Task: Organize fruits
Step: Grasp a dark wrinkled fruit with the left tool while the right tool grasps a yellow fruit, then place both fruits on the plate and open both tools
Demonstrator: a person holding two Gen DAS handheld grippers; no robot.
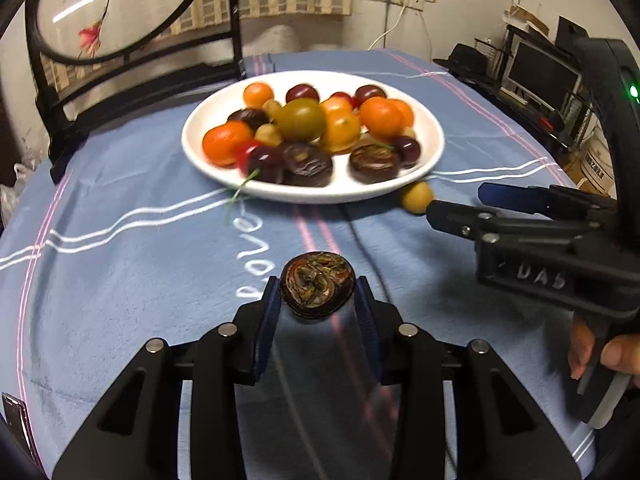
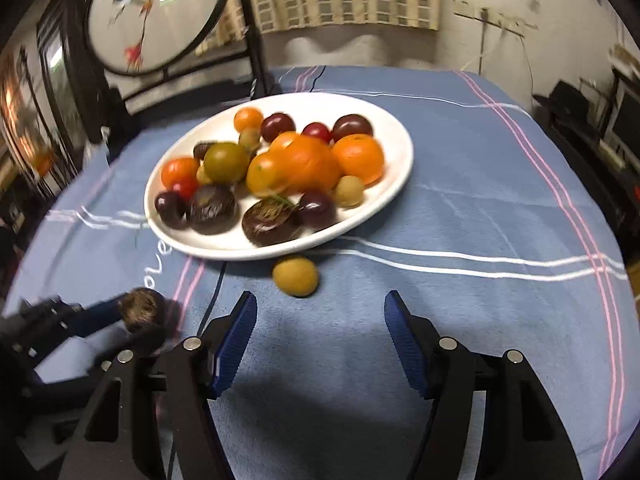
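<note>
A white plate point(image 1: 208, 120) point(image 2: 396, 136) on the blue cloth holds several fruits: oranges, dark plums, cherries, a green tomato and dark water chestnuts. My left gripper point(image 1: 317, 300) is shut on a dark water chestnut point(image 1: 317, 289), held above the cloth in front of the plate; it also shows in the right wrist view point(image 2: 142, 309). My right gripper point(image 2: 320, 320) is open and empty, just short of a small yellow fruit point(image 2: 295, 275) point(image 1: 417, 197) lying on the cloth at the plate's near rim. The right gripper also shows in the left wrist view point(image 1: 456, 200).
A blue striped tablecloth point(image 2: 460, 208) covers the table. A black-framed round embroidered screen point(image 1: 116, 4) stands at the back left. Shelves with a monitor point(image 1: 540, 76) and boxes are off the table's right edge.
</note>
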